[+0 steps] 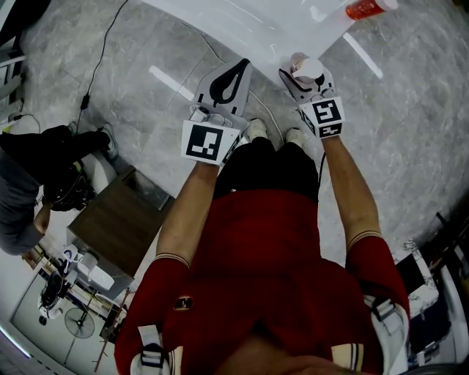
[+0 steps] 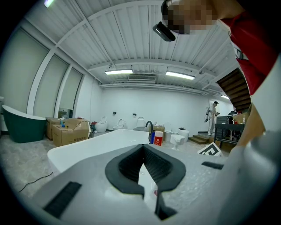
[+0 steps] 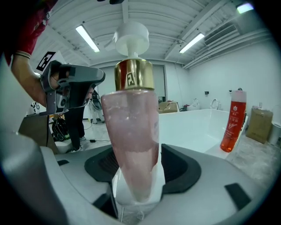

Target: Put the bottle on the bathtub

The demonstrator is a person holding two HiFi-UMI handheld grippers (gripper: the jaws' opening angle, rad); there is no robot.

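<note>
A pale pink bottle [image 3: 134,132] with a gold collar and a white pump top stands upright between the jaws of my right gripper [image 3: 136,163], which is shut on its lower body. In the head view the same bottle [image 1: 308,68] sits in the right gripper [image 1: 306,76] just short of the white bathtub [image 1: 256,22]. My left gripper [image 1: 233,73] is level with it on the left, shut and holding nothing; its black pads [image 2: 131,165] meet at the tip. The bathtub [image 2: 88,147] lies straight ahead of it.
An orange bottle [image 3: 231,127] stands on the tub rim [image 3: 193,125], also visible in the head view [image 1: 370,7]. A black faucet [image 2: 149,127] and a red-and-white bottle [image 2: 158,138] stand on the far rim. Wooden cabinet [image 1: 121,220], a crouching person [image 1: 29,183] and a floor cable [image 1: 95,66] lie to the left.
</note>
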